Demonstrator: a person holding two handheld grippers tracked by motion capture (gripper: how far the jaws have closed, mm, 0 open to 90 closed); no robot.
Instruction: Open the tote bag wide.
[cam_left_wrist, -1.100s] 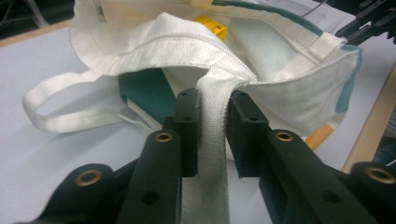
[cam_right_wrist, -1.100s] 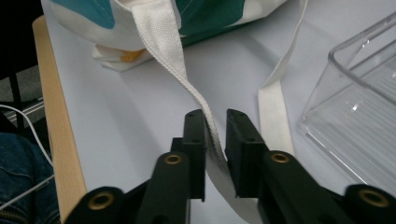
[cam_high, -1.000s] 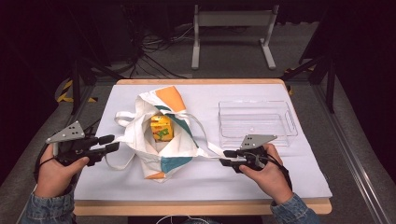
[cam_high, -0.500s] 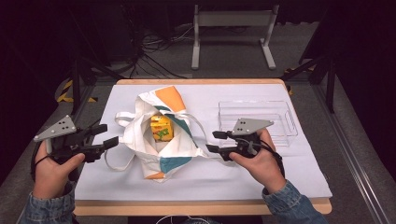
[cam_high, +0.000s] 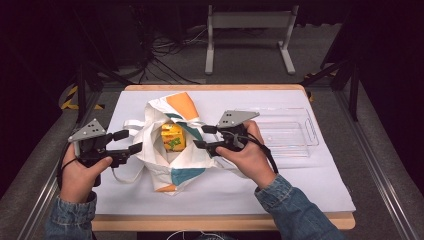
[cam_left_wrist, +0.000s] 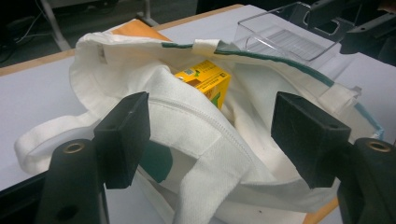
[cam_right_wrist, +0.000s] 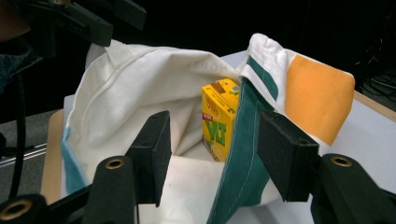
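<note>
Cloth bag (cam_high: 172, 150), white with orange and teal patches, lying open between the two tools on the white-covered counter (cam_high: 280, 185). Yellow carton (cam_high: 173, 137) inside it, just left of the right tool (cam_high: 205, 137), whose jaws stand apart at the bag's right edge. Left tool (cam_high: 129, 141), jaws apart, at the bag's left handle. Clear plastic tray (cam_high: 292, 132) just right of the right tool.

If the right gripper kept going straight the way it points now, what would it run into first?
Probably the near rim of the cloth bag: its green-edged fabric stands between the open jaws of the right gripper. The yellow carton sits just beyond, inside the bag, though depth is hard to judge.
</note>
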